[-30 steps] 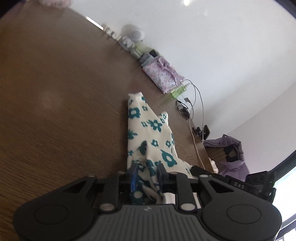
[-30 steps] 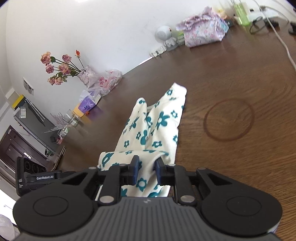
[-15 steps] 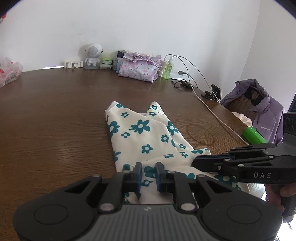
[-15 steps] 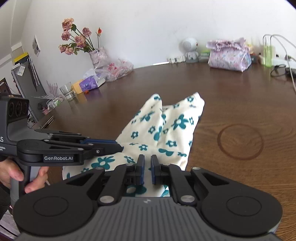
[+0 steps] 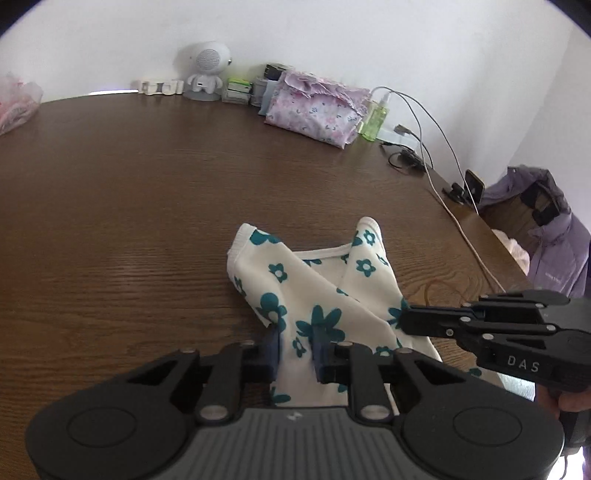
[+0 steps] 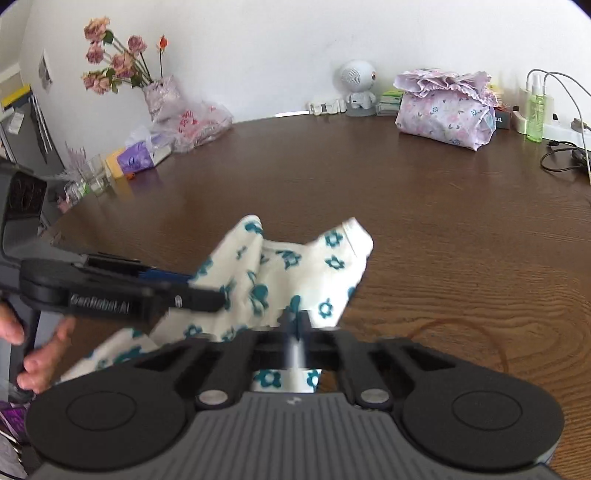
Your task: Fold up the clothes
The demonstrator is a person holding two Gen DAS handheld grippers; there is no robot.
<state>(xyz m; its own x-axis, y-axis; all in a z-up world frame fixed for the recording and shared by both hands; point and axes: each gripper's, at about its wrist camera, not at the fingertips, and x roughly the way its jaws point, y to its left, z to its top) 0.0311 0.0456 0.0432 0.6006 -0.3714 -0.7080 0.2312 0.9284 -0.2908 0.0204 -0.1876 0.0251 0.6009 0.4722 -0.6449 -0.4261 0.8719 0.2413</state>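
The left gripper (image 5: 295,341) is pinching the near edge of the white garment with teal flowers (image 5: 314,295), jaws narrowly parted around the fabric. The right gripper (image 6: 294,325) is clamping fully shut on the same hem. The cloth is trailing forward from both onto the brown wooden table (image 5: 129,203).

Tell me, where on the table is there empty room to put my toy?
Bare wood lies between the flowered cloth and the purple bundle, and left toward the pink bag. It is crowded along the wall and by the cables.
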